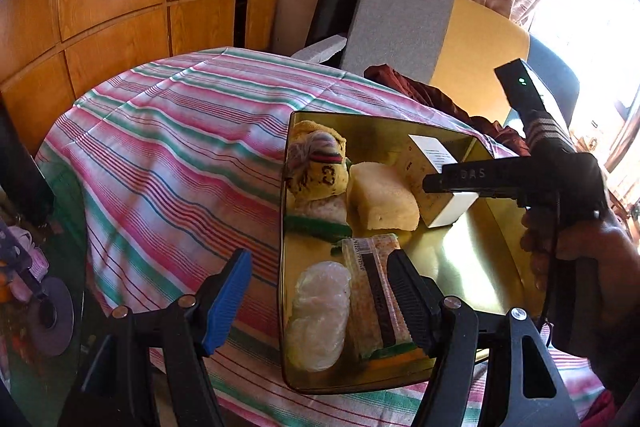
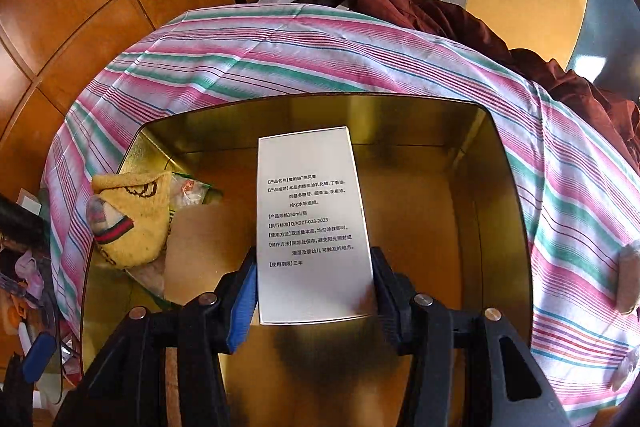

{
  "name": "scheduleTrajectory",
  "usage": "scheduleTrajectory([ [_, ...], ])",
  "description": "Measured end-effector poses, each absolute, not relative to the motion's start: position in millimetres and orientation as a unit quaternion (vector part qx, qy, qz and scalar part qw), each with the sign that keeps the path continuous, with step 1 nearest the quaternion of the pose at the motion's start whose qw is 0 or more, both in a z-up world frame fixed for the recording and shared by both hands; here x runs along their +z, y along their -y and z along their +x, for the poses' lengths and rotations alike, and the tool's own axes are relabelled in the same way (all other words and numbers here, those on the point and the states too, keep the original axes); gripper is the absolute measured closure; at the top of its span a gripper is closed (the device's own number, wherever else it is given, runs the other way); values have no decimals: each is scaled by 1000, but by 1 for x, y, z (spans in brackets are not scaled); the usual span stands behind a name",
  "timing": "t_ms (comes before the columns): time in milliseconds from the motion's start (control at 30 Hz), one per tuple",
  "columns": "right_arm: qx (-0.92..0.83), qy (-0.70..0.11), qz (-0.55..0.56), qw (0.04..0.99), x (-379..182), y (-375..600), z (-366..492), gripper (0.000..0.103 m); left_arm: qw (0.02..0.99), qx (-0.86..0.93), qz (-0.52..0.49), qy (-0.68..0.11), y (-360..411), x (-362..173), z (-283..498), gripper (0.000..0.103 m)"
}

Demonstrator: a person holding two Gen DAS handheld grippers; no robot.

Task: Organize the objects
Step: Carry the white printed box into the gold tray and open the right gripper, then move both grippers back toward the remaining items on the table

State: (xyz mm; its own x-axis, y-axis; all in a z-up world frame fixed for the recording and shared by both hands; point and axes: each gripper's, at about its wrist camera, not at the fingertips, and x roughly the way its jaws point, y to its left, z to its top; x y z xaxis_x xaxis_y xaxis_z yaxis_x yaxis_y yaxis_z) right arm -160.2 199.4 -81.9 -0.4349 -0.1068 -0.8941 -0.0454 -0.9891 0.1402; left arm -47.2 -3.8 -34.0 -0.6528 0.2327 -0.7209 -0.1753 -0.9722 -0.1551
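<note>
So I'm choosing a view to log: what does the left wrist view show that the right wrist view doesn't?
Left wrist only: the open left gripper straddling the gold tin's near left rim, a barcoded packet, a clear plastic bag. Right wrist only: the white box's printed text, both pads against its sides. Both: tin, box, yellow sock, striped tablecloth.

From my right wrist feed, the white box [image 2: 312, 223] covers the tin's [image 2: 508, 211] floor behind it, and whether it touches that floor I can't tell. The sock [image 2: 132, 223] hides the packets beneath. On my left feed, the right gripper [image 1: 430, 183] crosses the box, its fingertips hidden. The barcode packet's [image 1: 370, 291] print is too blurred to read.
</note>
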Motion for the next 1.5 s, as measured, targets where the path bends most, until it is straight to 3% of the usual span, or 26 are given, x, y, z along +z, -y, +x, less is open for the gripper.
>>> scheduleTrajectory([
  [67, -844, 86, 528, 34, -82, -198, -166, 49, 111, 909, -401, 37, 5, -34, -47, 32],
  [133, -841, 110, 526, 60, -81, -198, -168, 32, 110, 908, -402, 36, 6, -35, -47, 32],
  [167, -843, 111, 522, 66, -79, -198, -167, 17, 110, 909, -402, 35, 6, -35, -47, 32],
  [267, -852, 105, 509, 62, -72, -202, -158, 11, 106, 910, -400, 32, 5, -35, -47, 27],
  [333, -856, 97, 505, 54, -68, -206, -150, 0, 103, 910, -400, 32, 4, -34, -47, 25],
  [633, -884, 80, 457, 49, -33, -230, -94, 0, 104, 917, -385, 17, -5, -24, -41, 19],
  [967, -890, 79, 449, -22, -26, -291, -30, 0, 128, 920, -370, -7, -26, -10, -28, 17],
  [1500, -851, 204, 415, -250, -15, -485, 99, 0, 233, 902, -359, -62, -108, -2, -13, 17],
])
